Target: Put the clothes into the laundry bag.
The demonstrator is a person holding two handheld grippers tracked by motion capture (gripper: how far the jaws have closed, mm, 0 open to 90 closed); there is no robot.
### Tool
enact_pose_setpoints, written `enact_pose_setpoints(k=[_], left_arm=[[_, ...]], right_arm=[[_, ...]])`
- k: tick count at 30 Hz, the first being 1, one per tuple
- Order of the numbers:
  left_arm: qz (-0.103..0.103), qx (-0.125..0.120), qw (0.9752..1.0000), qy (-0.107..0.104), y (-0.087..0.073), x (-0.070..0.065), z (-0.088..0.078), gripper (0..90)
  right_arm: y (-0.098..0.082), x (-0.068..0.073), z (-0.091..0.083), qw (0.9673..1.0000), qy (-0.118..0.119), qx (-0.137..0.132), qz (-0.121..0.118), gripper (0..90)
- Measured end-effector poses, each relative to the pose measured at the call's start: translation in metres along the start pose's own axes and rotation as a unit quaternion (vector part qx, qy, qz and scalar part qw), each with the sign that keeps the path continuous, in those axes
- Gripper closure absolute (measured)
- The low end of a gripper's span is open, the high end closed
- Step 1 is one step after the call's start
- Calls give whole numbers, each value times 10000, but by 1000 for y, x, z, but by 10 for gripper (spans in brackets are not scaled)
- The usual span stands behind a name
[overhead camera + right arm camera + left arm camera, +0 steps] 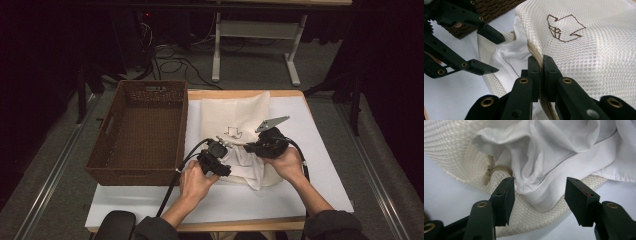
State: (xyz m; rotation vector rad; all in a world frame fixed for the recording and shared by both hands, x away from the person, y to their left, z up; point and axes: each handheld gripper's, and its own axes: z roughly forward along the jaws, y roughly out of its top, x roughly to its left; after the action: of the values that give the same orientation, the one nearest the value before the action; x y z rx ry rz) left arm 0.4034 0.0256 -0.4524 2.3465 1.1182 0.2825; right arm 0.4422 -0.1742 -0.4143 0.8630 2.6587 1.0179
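A cream mesh bag (235, 117) with a brown stitched emblem (564, 27) lies on the white table cover. A white cloth (247, 167) spills out of its mouth. My right gripper (541, 62) is shut on the bag's tan edge band (533, 48) and lifts the upper layer. My left gripper (539, 192) is open at the bag's mouth, with a fold of the white cloth (554, 152) between its jaws and the pads apart from each other. In the right gripper view the left gripper (496, 53) stands open beside the white cloth (511, 57).
A brown wicker basket (140, 125) stands at the left, close to my left hand. A tan zip pull (490, 171) lies on the lower mesh layer (454, 152). The white cover (320, 165) spreads right and toward the front edge.
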Motion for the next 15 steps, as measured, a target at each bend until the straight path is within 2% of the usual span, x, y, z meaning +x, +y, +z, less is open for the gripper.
enact_pose_setpoints(k=[2,5,6,9,13,15], left_arm=[[-2,70,9998,-164,-2,-1,1,435],[80,250,9995,-195,-3,-4,8,470],[15,248,9995,-192,-3,-3,11,477],[-303,306,9984,-369,-1,5,20,482],[-284,478,9980,-289,-3,7,31,433],[-371,461,9977,-336,-5,10,33,434]], right_arm=[[0,0,0,10000,1,-21,-26,871],[1,0,1,10000,7,-19,-42,871],[1,0,2,10000,2,-18,-50,871],[1,1,2,10000,11,-18,-57,871],[1,1,1,10000,0,-12,-37,871],[1,1,1,10000,2,-7,-13,871]])
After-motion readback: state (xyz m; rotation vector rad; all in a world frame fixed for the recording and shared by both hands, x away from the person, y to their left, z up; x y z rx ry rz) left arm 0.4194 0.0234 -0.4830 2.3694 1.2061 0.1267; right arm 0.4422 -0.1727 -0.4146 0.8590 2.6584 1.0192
